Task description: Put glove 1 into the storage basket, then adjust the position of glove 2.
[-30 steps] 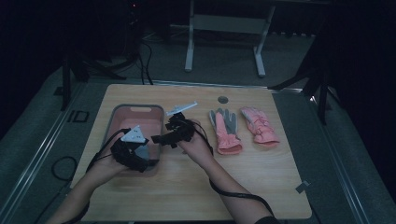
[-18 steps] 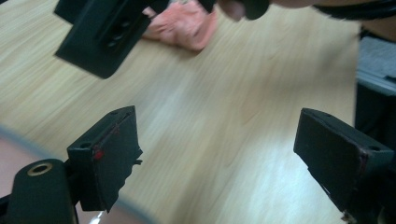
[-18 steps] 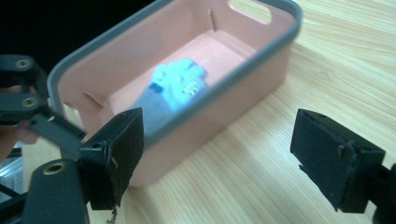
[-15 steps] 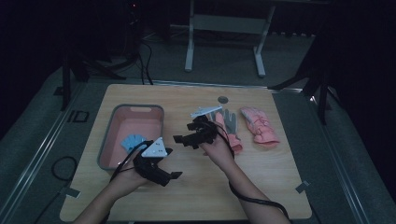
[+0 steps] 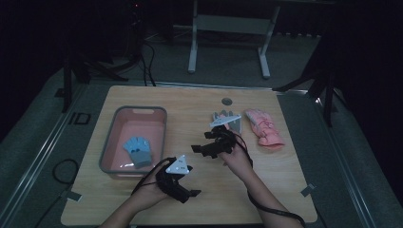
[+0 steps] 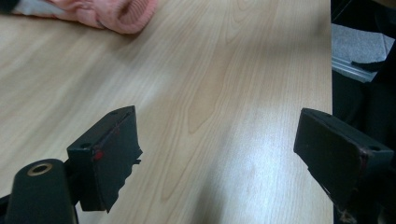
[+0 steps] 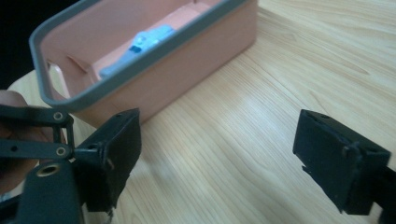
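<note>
A pink bin with a grey rim stands on the left of the wooden table, with a blue-grey glove lying flat inside. A grey glove and a pink glove lie side by side at the right. My left gripper is low over the table's near part, jaws open and empty; a pink glove cuff lies beyond them. My right gripper hovers mid-table just in front of the grey glove, open and empty, facing the bin and the glove in it.
A round grey grommet sits in the tabletop near its far edge. Bare wood lies between the bin and the gloves. Beyond the table stand a metal frame and dark stands on a grey floor.
Both hands have drawn away from the bin: the left gripper toward the near edge and lower, the right gripper to the right toward the grey glove. The blue-grey glove in the bin has come into sight.
</note>
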### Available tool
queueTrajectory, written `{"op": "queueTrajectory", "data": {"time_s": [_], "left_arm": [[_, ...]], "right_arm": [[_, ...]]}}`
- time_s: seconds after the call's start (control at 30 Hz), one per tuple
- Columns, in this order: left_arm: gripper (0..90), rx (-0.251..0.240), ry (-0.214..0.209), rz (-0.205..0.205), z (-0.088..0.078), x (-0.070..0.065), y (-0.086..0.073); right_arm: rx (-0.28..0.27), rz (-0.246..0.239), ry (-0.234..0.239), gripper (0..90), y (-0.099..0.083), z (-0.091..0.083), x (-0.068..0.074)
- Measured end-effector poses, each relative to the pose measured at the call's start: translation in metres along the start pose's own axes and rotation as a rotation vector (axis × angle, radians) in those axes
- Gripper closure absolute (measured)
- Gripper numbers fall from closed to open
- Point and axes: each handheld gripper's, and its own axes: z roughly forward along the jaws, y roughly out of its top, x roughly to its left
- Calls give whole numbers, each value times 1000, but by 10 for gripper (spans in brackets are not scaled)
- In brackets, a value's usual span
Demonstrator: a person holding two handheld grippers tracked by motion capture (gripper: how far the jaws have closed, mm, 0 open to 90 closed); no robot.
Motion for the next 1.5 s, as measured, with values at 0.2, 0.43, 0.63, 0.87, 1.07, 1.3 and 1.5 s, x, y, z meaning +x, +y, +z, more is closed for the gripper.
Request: {"op": "queueTrajectory", "data": {"time_s": [0.2, 0.43, 0.63, 0.87, 1.07, 1.3, 1.5], "left_arm": [[143, 3, -6, -12, 18, -2, -7], [143, 26, 37, -37, 34, 0, -19], [143, 28, 71, -63, 37, 1, -28], [143, 29, 51, -72, 36, 1, -32], [143, 6, 56, -88, 34, 1, -33], [143, 5, 51, -87, 34, 0, -34], [143, 12, 45, -84, 35, -1, -35]], "right_arm": [[6, 11, -11, 137, -16, -10, -7], [-32, -2, -61, 136, -33, -26, -18], [-54, -48, -97, 135, -48, -35, -22], [-90, 0, -56, 120, -60, -47, -32], [-114, 37, -69, 117, -58, -60, -41], [-82, 3, -169, 309, -52, -70, -54], [-30, 38, -242, 562, -46, -68, -78]]}}
